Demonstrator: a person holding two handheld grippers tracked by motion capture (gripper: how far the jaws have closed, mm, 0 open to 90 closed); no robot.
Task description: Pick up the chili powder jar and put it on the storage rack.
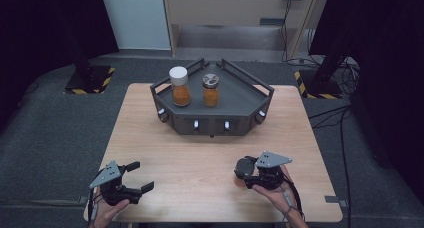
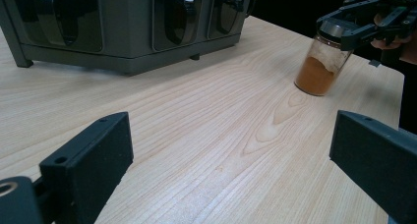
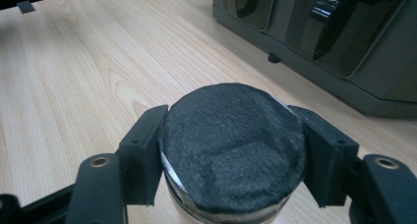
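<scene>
A small glass jar of orange powder [image 2: 319, 69] stands upright on the wooden table at the front right. Its black lid [image 3: 233, 145] sits between the jaws of my right gripper [image 1: 246, 170], which is shut on the jar at lid height. At the front left, my left gripper [image 1: 141, 176] rests low over the table, open, with only bare wood between its jaws. Two more jars stand on the dark rack [image 1: 235, 95] at the back: one with a white lid [image 1: 179, 85] and one with a grey lid [image 1: 210, 89].
The dark grey rack [image 2: 98, 32] has several dispenser slots along its front and stands at the table's far middle. The table's right edge [image 2: 393, 81] lies just beyond the held jar. Bare wood stretches between the two grippers.
</scene>
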